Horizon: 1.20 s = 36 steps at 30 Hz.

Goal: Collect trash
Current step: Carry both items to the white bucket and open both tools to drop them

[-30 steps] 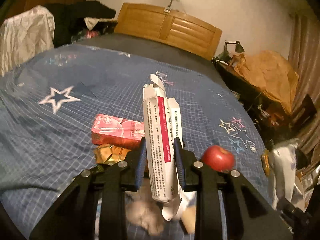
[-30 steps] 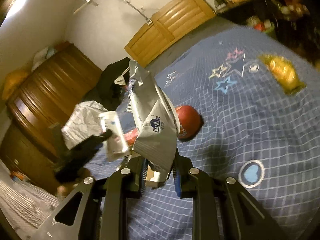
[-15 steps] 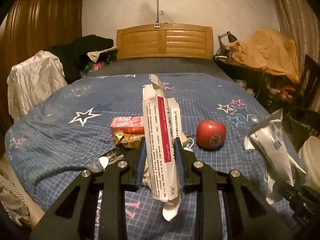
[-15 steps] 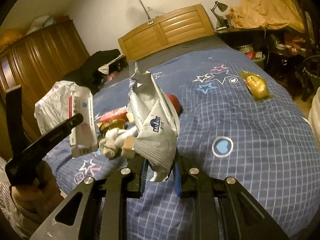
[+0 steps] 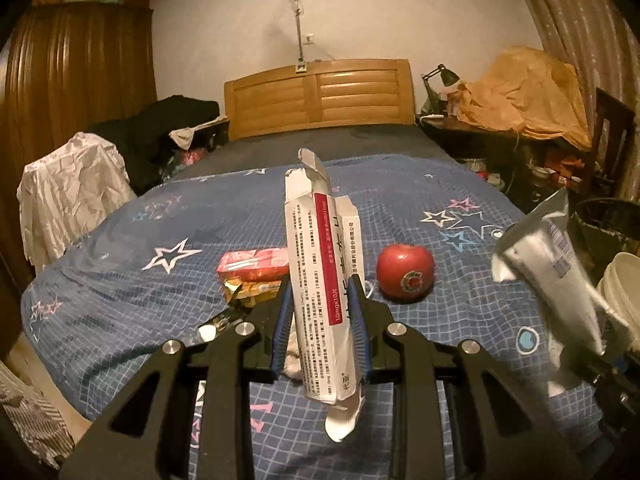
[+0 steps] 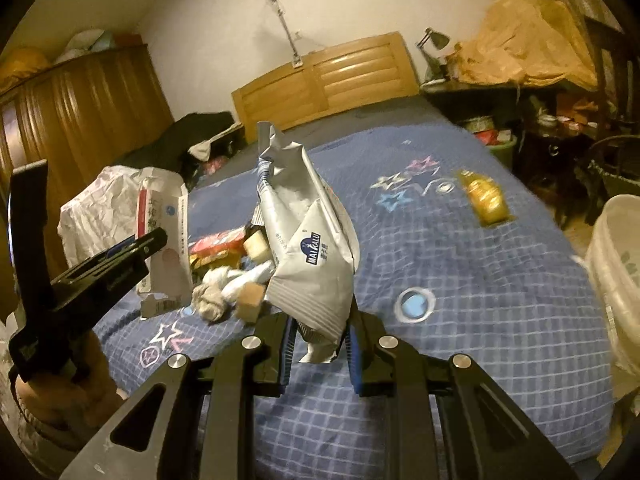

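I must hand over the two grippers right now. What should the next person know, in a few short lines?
Left gripper: shut on the white medicine box, held upright above the bed.
Right gripper: shut on the silver snack bag, also lifted off the bed.
White bucket stands at the right, beside the bed; probably the trash goes there.
Done: two pieces picked up, neither dropped yet.
Left on the bed: pink carton, gold wrapper, crumpled tissue, yellow packet. The red apple may not be trash.
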Each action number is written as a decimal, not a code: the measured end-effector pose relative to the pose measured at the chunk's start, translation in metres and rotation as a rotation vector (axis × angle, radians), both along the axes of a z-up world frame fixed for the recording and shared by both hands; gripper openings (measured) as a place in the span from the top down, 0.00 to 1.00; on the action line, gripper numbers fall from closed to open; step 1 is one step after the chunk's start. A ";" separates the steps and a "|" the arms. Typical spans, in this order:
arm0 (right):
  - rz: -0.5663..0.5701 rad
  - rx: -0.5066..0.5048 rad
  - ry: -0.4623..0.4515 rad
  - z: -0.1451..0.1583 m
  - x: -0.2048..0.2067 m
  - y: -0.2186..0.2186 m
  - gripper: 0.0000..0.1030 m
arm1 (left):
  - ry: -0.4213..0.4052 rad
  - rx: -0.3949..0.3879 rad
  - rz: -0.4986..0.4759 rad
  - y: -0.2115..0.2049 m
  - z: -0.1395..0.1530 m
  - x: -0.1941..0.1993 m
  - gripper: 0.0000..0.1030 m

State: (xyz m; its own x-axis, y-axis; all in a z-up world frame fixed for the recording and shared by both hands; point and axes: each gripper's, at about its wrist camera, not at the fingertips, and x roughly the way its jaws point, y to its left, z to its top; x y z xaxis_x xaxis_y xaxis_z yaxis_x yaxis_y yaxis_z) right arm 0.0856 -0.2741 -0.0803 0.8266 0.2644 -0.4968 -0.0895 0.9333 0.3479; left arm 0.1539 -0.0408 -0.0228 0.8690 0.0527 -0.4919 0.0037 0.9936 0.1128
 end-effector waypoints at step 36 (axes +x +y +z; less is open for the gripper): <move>-0.748 -0.054 -0.048 0.015 -0.144 -0.346 0.77 | 0.045 0.050 -0.725 -0.357 -0.009 0.000 0.75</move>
State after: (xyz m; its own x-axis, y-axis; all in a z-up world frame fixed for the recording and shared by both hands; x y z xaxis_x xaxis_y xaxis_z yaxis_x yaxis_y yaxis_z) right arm -0.0587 -0.6202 -0.0656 0.7969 -0.4003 -0.4524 0.5617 0.7667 0.3111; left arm 0.1535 -0.3982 -0.0320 0.6728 -0.5055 -0.5402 0.6650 0.7332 0.1422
